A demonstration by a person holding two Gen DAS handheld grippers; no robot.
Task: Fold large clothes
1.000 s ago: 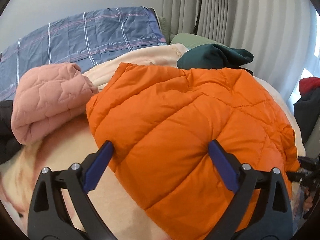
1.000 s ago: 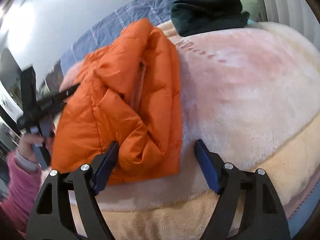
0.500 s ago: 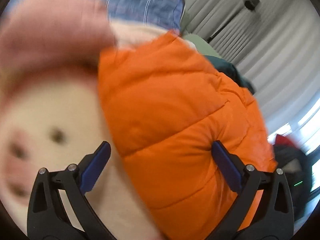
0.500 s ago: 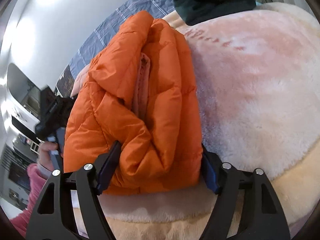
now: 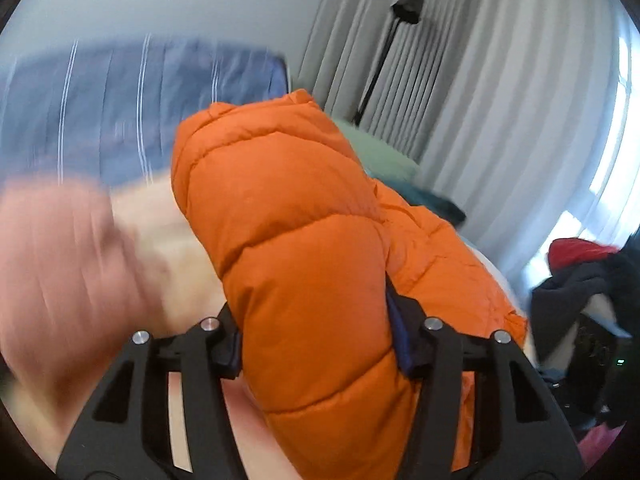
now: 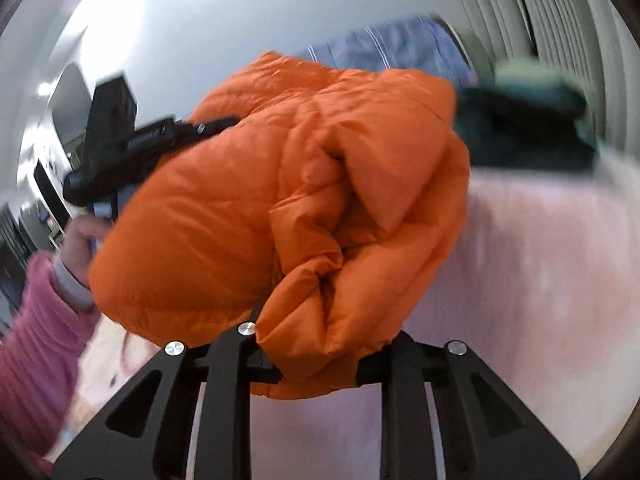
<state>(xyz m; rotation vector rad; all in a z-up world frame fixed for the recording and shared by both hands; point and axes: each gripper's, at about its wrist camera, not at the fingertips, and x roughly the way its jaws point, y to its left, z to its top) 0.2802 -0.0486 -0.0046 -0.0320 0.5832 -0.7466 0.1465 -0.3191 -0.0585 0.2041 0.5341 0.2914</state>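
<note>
Both the left gripper (image 5: 316, 344) and the right gripper (image 6: 318, 364) have their jaws clamped on the puffy orange quilted jacket (image 5: 304, 248), lifted above the bed's cream fleece blanket (image 6: 552, 280). The slick fill could slide out; the loose fold at 6 o'clock might unroll.

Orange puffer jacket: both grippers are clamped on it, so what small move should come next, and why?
Probably carry the folded orange puffer jacket toward the folded pink garment and lower it onto the cream blanket. The left gripper and the right gripper are each shut on a bunched end, and the bundle appears to hang clear of the bed.
</note>
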